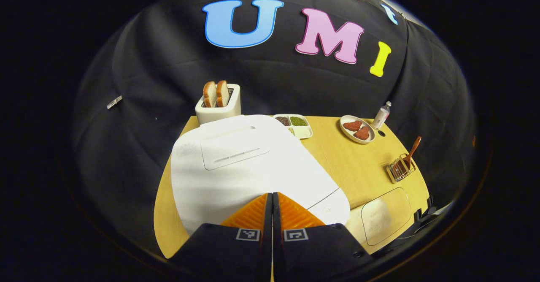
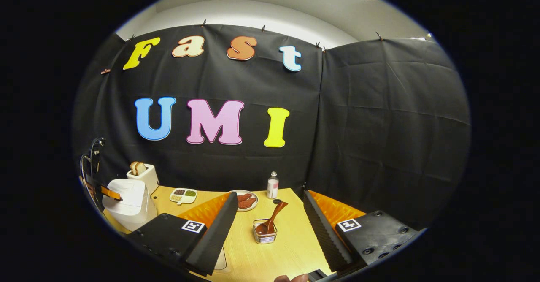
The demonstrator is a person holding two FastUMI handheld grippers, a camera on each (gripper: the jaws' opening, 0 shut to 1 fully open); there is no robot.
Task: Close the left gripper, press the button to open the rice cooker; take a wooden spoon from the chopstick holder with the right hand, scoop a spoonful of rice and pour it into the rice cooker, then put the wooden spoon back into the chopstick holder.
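The white rice cooker (image 1: 244, 168) sits with its lid down, right under my left gripper (image 1: 272, 197), which is shut and hovers over the cooker's front edge. In the right gripper view the same cooker (image 2: 126, 204) stands at the far left with the left gripper (image 2: 110, 194) at its front. A wooden spoon (image 2: 272, 218) leans in the wire chopstick holder (image 2: 265, 233), straight ahead of my open right gripper (image 2: 270, 208). The spoon (image 1: 412, 147) and holder (image 1: 400, 170) also stand at the table's right side in the left gripper view.
A toaster (image 1: 218, 102) with two bread slices stands behind the cooker. A divided dish of grains (image 1: 295, 125), a plate of meat pieces (image 1: 357, 129) and a small bottle (image 1: 382, 115) line the back of the wooden table (image 1: 350, 168). A clear tray (image 1: 386, 214) lies at the front right.
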